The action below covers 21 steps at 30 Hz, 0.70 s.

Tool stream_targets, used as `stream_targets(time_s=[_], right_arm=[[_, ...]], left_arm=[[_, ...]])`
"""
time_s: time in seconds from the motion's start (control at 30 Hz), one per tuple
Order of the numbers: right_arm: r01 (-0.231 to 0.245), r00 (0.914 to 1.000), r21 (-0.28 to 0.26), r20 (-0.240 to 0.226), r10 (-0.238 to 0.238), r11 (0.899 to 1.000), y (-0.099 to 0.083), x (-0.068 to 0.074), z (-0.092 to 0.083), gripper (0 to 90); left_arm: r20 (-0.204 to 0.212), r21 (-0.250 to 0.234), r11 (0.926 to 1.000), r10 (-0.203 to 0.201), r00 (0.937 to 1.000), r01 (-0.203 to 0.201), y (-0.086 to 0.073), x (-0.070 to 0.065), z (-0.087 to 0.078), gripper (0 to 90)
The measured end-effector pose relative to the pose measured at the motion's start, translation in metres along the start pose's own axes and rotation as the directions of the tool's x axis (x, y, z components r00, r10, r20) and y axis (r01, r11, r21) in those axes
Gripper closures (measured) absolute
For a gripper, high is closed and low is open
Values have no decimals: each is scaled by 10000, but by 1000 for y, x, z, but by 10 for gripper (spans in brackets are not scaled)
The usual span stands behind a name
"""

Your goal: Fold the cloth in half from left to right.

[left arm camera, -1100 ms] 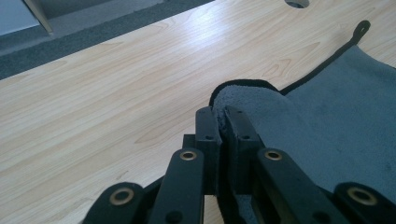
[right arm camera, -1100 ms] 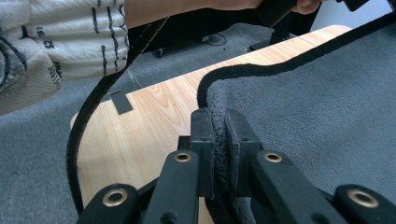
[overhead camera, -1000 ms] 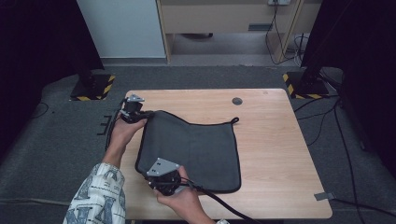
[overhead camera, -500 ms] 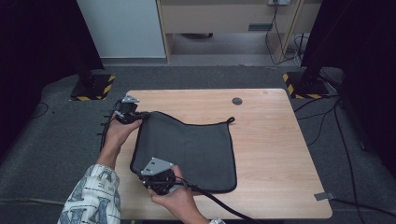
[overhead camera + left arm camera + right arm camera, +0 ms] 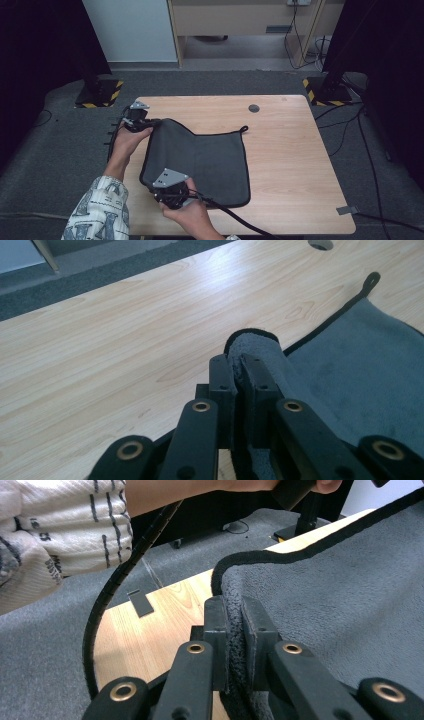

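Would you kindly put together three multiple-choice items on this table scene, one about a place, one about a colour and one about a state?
1. Where does the small loop of the cloth lie?
A. at the cloth's far right corner
B. at the near left corner
C. between the left gripper's jaws

2. What colour is the cloth?
A. red
B. dark grey with black edging
C. white

3. What is the state of the left gripper and the right gripper?
A. both open above the cloth
B. only one shut on the cloth
C. each shut on a corner of the cloth

Answers: 1 A, the high view shows the loop at the far right corner, on the table. 2 B, grey pile with a black border shows in both gripper views. 3 C, each gripper view shows cloth pinched between closed jaws.
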State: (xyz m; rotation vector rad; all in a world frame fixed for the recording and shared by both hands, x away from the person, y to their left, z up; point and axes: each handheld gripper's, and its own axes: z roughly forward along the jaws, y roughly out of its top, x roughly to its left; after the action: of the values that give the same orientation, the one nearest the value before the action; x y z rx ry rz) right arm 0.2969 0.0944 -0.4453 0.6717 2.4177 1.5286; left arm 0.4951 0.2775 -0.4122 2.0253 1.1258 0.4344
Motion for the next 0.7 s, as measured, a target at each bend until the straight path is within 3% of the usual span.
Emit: stream_targets(time_s=[0.37,0.7], right_arm=[[-295,9992,-133,279,298,9995,-10,-17,-25,834],[-409,9975,-168,576,418,9990,-18,-31,-49,834]], left_arm=[[297,-205,9998,-72,9995,78,14,-18,13,845],[659,-345,9994,-12,9978,35,26,-43,34,845]])
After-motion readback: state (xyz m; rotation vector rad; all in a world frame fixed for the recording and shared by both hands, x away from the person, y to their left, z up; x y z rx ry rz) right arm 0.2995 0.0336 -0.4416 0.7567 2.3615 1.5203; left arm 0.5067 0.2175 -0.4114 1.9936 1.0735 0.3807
